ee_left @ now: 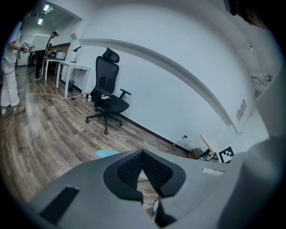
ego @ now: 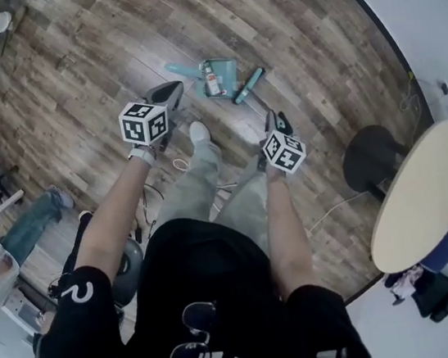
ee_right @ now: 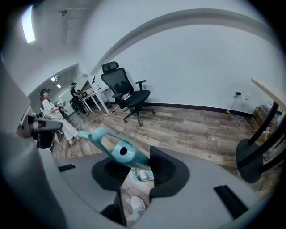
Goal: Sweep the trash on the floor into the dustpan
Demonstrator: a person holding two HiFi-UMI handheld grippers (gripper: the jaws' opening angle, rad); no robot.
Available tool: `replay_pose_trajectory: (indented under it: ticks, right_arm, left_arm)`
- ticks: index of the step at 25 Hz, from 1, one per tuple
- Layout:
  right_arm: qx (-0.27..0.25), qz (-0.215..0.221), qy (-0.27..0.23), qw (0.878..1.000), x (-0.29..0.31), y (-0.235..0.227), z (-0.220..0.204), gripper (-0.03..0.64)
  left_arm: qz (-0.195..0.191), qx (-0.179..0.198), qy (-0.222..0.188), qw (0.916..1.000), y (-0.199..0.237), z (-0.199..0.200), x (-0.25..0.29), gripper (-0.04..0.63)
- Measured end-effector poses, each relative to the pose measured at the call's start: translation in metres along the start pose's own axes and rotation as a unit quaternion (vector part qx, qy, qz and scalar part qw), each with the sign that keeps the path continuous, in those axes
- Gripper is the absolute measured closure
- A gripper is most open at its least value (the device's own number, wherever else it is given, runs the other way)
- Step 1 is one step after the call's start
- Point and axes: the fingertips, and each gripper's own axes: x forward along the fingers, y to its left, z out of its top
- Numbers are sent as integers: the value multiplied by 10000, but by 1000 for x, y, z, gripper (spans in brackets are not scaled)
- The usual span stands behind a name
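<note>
In the head view a teal dustpan (ego: 220, 76) lies on the wooden floor with bits of trash (ego: 211, 80) inside it. A teal brush (ego: 248, 85) shows just right of the pan. My left gripper (ego: 169, 92) hovers left of the pan, its pads (ee_left: 154, 170) pressed together on nothing. My right gripper (ego: 275, 117) is lower right of the brush. In the right gripper view the brush's handle (ee_right: 117, 146) is blurred and close, between and beyond the spread jaws (ee_right: 136, 166). The dustpan (ee_right: 142, 174) shows far below.
A round beige table (ego: 421, 196) and a black round stool base (ego: 374, 157) stand at the right by the white wall. A black office chair (ee_left: 107, 96) stands near the wall. A person sits at the left (ego: 36, 221). My shoe (ego: 198, 130) and cables lie underfoot.
</note>
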Motion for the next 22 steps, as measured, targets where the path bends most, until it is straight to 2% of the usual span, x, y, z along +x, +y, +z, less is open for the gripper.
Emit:
replay_pose_trajectory:
  ticks: [9, 15, 22]
  right_arm:
    - [-18, 704, -133, 9974, 0, 46, 28, 526]
    - [-391, 773, -306, 9958, -24, 46, 58, 526]
    - [-596, 564, -410, 9958, -63, 4, 70, 526]
  left_arm:
    - [105, -136, -156, 9997, 17, 4, -19, 598]
    - [73, -34, -335, 9994, -2, 27, -22, 598]
    - [-121, 137, -386, 9991, -48, 38, -15, 598]
